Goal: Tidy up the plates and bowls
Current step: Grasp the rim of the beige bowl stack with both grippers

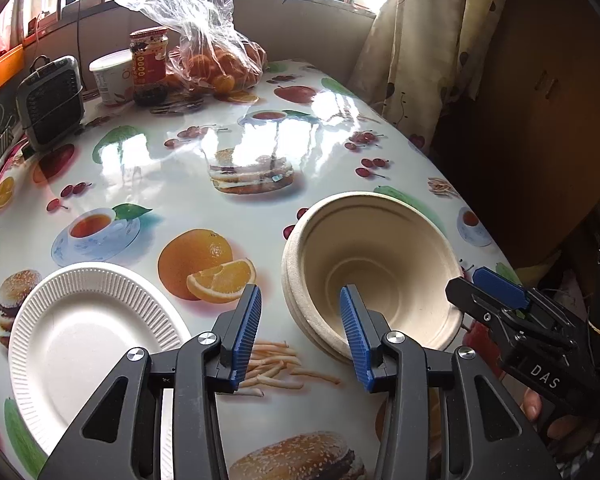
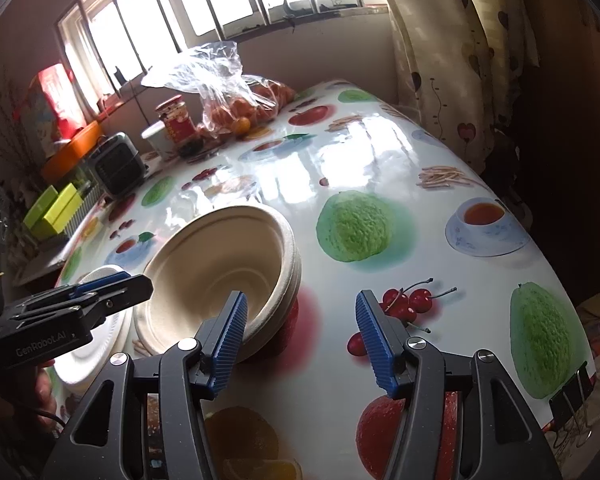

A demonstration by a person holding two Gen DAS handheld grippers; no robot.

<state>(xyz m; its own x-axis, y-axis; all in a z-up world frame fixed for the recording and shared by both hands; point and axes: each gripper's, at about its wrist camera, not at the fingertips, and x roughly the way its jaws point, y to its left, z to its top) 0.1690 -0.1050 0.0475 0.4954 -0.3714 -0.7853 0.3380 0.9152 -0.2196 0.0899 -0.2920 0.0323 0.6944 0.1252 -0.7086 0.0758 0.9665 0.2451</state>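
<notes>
A stack of beige paper bowls (image 1: 374, 260) sits on the fruit-print table (image 1: 220, 208); it also shows in the right wrist view (image 2: 220, 268). A white ribbed paper plate (image 1: 88, 332) lies at the left, partly seen in the right wrist view (image 2: 96, 344). My left gripper (image 1: 300, 332) is open and empty, its right finger over the bowls' near rim. My right gripper (image 2: 300, 340) is open and empty just right of the bowls; it shows in the left wrist view (image 1: 496, 296). The left gripper shows in the right wrist view (image 2: 100, 292).
At the far end stand a bag of oranges (image 1: 216, 60), a red-labelled jar (image 1: 150, 64), a white tub (image 1: 110, 76) and a small grey heater (image 1: 52, 100). A curtain (image 1: 420, 48) hangs at the right. A binder clip (image 2: 572, 404) grips the table edge.
</notes>
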